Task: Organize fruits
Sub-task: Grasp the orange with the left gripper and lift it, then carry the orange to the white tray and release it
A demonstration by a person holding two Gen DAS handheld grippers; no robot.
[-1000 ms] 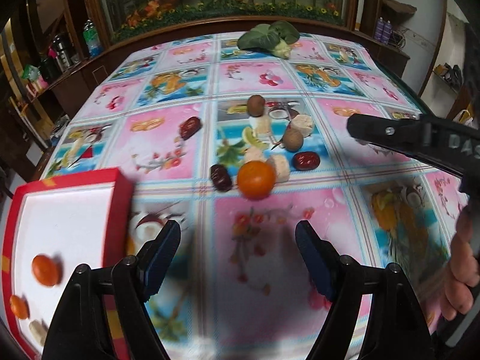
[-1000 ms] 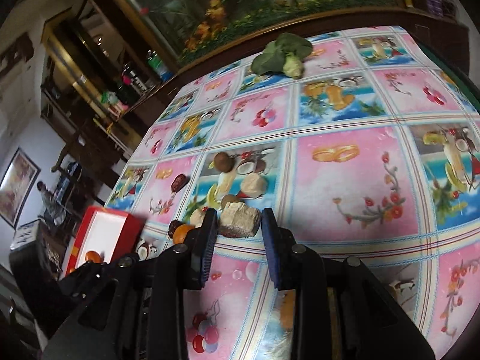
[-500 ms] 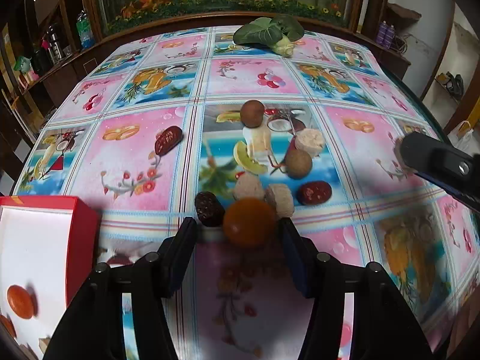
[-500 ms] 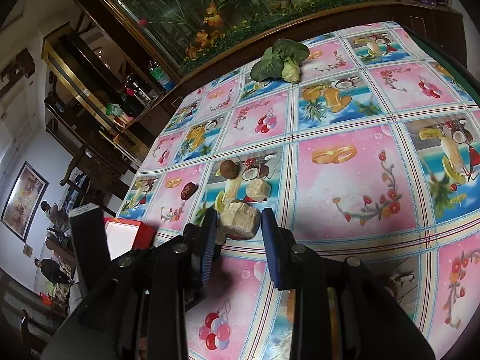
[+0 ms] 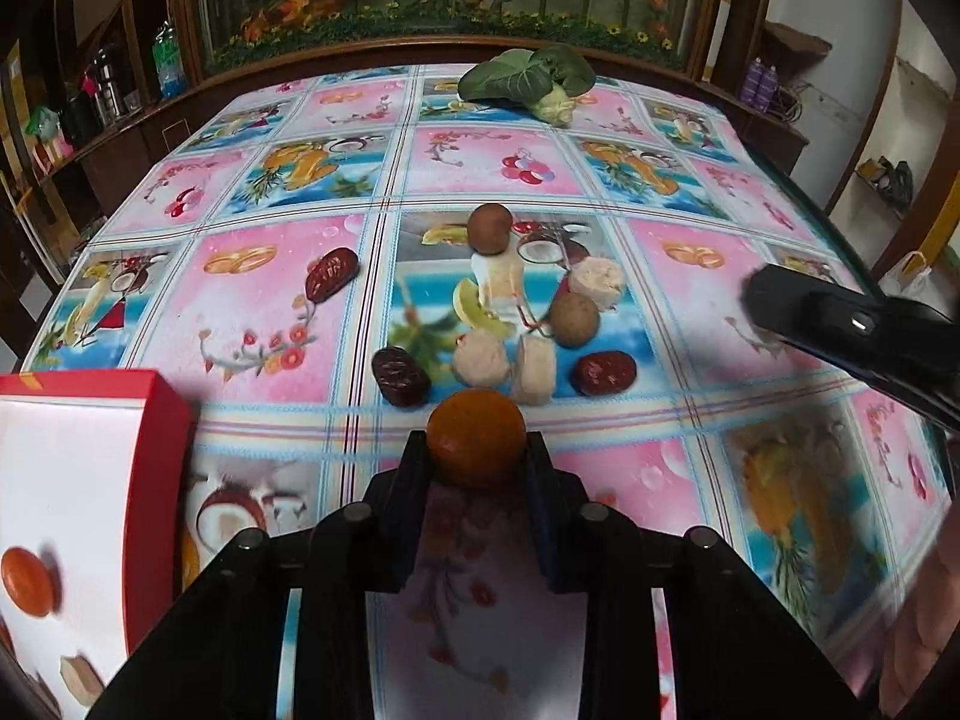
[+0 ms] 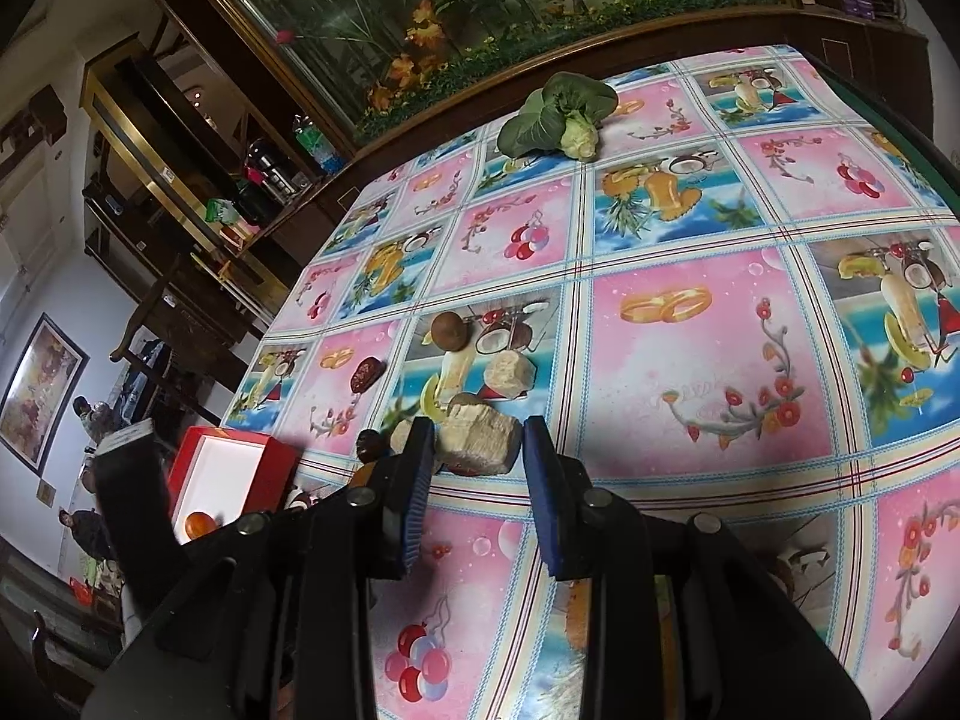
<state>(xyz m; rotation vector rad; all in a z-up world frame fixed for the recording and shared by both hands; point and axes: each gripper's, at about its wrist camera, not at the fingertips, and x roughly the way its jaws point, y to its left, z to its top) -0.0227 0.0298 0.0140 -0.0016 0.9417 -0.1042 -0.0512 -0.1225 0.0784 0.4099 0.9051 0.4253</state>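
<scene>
My left gripper [image 5: 477, 441] is shut on a small orange fruit [image 5: 477, 437] at the near edge of the fruit cluster. My right gripper [image 6: 477, 441] is shut on a pale rough chunk [image 6: 478, 437], held above the patterned tablecloth. On the cloth lie dark red dates [image 5: 603, 373], brown round fruits [image 5: 490, 229] and pale chunks [image 5: 597, 283]. A red box with a white inside [image 5: 162, 420] sits at the left; an orange fruit [image 5: 29, 581] and a pale piece [image 5: 81, 681] lie in it. The right gripper's black finger [image 5: 852, 330] shows in the left wrist view.
A leafy green vegetable [image 5: 528, 81] lies at the far edge of the table. A dark wooden ledge with flowers and glass runs behind it. Shelves with bottles stand at the left. The red box [image 6: 231, 474] is also seen in the right wrist view.
My left gripper moved forward to the orange fruit and shut on it. My right gripper kept its hold on the pale chunk and moved up and to the right.
</scene>
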